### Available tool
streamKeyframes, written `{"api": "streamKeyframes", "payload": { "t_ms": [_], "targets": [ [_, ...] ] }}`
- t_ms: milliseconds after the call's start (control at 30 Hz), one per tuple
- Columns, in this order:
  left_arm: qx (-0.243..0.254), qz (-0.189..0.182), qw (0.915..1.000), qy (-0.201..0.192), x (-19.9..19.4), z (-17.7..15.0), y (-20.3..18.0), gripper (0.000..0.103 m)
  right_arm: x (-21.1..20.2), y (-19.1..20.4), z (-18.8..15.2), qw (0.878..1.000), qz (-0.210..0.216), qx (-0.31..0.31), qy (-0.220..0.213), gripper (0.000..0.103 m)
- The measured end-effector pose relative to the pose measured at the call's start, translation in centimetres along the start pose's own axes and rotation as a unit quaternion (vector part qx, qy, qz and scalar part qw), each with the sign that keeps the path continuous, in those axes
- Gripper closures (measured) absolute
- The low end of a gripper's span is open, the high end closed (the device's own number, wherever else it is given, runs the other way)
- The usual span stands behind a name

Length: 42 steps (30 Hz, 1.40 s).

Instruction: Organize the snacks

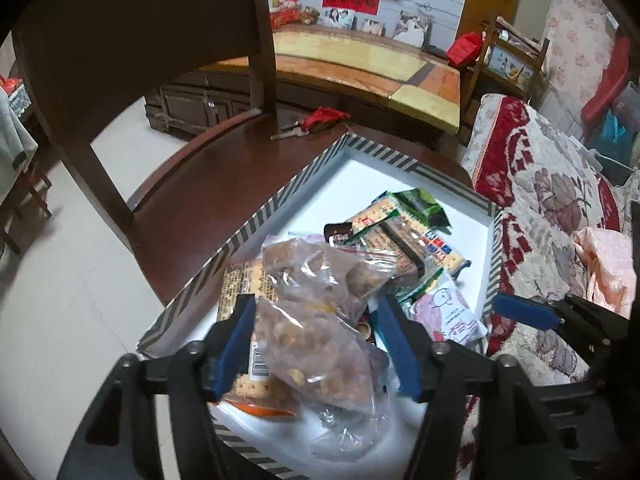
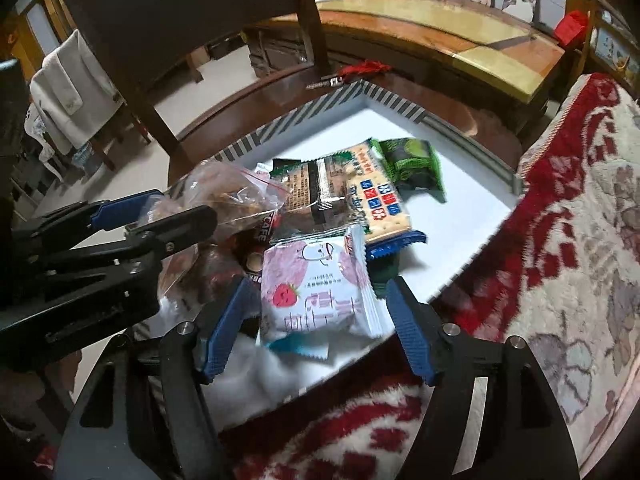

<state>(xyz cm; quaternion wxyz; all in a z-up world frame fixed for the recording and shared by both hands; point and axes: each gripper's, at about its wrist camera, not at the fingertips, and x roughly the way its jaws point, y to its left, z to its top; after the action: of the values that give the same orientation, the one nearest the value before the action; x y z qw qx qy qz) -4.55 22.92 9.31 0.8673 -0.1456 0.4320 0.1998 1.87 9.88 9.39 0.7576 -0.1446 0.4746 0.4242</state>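
On the brown counter (image 1: pixel 192 184) our box (image 1: pixel 256 220) holds snacks; both open hand-held grippers, left (image 1: pixel 316 336) and right (image 2: pixel 316 320), straddle bags, gripping nothing.

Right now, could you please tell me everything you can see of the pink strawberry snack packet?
The pink strawberry snack packet is a sealed pillow pack of glossy film, pink and white, printed with a red strawberry, a small cartoon figure and text. It lies tilted in the striped-rim box, leaning on the cracker pack behind it. It sits between the right gripper's open jaws, whose blue pads are not pressing it.
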Motion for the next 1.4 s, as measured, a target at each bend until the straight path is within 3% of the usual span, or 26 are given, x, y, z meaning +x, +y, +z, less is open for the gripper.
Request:
{"api": "streamKeyframes", "payload": {
  "t_ms": [267,500,800,1400],
  "targets": [
    [0.019,0.016,0.998,-0.058,-3.7,-1.1,-1.5,0.01,-5.0,-0.7,-2.2,0.997,-0.032,0.034,-0.058,0.032],
    [0.022,0.007,0.9984,-0.052,-5.3,-2.1,-2.5,0.008,-7.4,-0.6,-4.4,0.993,-0.063,0.047,-0.087,0.032],
    [0.032,0.023,0.998,-0.05,-6.2,-3.2,-3.4,0.008,-8.4,-1.2,-6.2,0.993,-0.06,0.056,-0.084,0.032],
    [0.038,0.01,0.9979,-0.051,-6.3,-3.5,-3.9,0.008,-8.2,-1.3,-6.4,0.993,-0.059,0.06,-0.078,0.032]
  ]
}}
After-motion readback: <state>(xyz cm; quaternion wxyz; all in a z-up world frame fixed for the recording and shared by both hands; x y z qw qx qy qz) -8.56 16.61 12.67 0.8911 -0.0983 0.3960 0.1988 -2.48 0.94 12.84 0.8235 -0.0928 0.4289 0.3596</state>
